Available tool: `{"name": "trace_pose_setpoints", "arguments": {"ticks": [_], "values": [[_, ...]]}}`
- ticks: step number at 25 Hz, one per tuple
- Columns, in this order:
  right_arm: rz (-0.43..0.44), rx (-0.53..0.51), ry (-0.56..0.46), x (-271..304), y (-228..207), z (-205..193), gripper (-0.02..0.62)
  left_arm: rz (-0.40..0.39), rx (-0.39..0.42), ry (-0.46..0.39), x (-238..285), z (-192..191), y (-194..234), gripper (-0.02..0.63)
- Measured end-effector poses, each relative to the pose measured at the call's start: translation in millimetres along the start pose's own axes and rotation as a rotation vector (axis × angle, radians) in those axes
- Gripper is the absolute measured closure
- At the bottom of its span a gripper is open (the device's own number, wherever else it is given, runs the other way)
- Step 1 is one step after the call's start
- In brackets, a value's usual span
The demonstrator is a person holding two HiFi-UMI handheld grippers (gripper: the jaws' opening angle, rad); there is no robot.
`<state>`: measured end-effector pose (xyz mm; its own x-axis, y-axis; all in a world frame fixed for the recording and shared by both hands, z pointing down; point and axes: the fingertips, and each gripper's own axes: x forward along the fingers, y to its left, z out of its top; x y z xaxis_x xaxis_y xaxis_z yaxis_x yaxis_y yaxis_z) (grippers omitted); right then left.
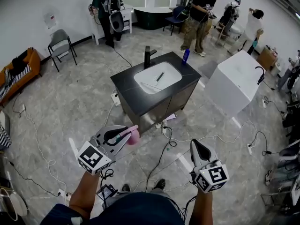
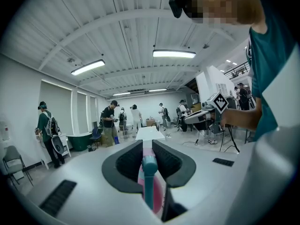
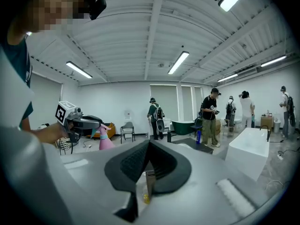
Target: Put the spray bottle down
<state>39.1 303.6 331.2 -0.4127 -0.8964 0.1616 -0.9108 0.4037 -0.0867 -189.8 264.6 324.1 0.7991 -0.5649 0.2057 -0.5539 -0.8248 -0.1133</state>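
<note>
Pink plastic with a teal collar, the spray bottle [image 1: 133, 136] sits clamped between the jaws of the left gripper [image 1: 124, 136], apparently by its neck (the body shows poorly). It is held in the air, well short of the dark sink cabinet [image 1: 125, 87]. Further right, the right gripper [image 1: 195, 145] has its jaws pressed together on nothing.
</note>
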Motion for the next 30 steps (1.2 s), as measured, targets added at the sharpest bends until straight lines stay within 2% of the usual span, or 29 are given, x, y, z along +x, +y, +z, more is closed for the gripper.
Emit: {"name": "trace_pose_setpoints", "arguments": {"ticks": [11, 20, 26, 30], "values": [[0.097, -0.006, 0.01, 38, -62, 9, 0.584, 0.089, -0.021, 0.017, 59, 11, 9, 0.541], [0.131, -0.008, 0.004, 52, -122, 10, 0.584, 0.17, -0.024, 0.033, 106, 13, 14, 0.541], [0.128, 0.019, 0.029, 66, -154, 0, 0.584, 0.173, -0.03, 0.059, 139, 9, 32, 0.541], [0.068, 0.024, 0.033, 86, -177, -1, 0.584, 0.145, -0.031, 0.054, 165, 4, 65, 0.541]]}}
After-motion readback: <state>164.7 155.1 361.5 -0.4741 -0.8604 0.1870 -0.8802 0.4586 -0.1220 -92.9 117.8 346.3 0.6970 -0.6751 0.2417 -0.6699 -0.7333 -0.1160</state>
